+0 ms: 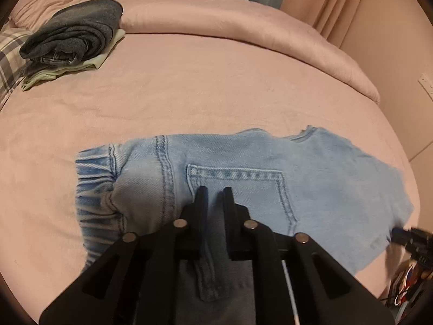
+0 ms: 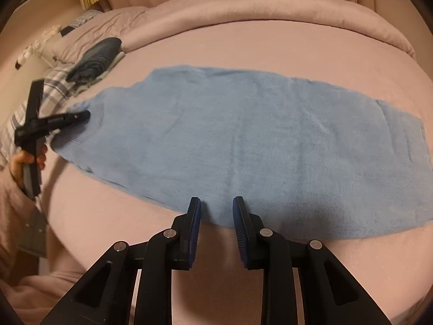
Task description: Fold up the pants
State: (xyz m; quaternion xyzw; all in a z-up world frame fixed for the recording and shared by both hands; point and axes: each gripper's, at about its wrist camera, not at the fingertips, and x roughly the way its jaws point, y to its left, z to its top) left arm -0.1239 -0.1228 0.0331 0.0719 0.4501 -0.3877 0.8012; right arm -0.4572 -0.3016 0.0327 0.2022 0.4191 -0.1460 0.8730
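Note:
Light blue jeans (image 1: 311, 168) lie flat on the pink bed sheet (image 1: 189, 94), elastic waistband to the left and a back pocket facing up. My left gripper (image 1: 215, 189) hovers over that pocket with a narrow gap between its fingers and nothing pinched. In the right wrist view the jeans (image 2: 243, 135) stretch across the bed as one long strip. My right gripper (image 2: 216, 199) stands open just above their near edge, blue pads bare. The left gripper (image 2: 85, 114) shows at the waist end there, held by a hand (image 2: 27, 159). The right gripper (image 1: 395, 234) is a blur at the right edge.
A stack of folded dark jeans on a pale green garment (image 1: 75, 35) sits at the far left of the bed. A rolled pink duvet (image 1: 243, 24) runs along the far side. A plaid pillow (image 1: 8, 54) lies at the left, and curtains (image 1: 338, 5) hang behind.

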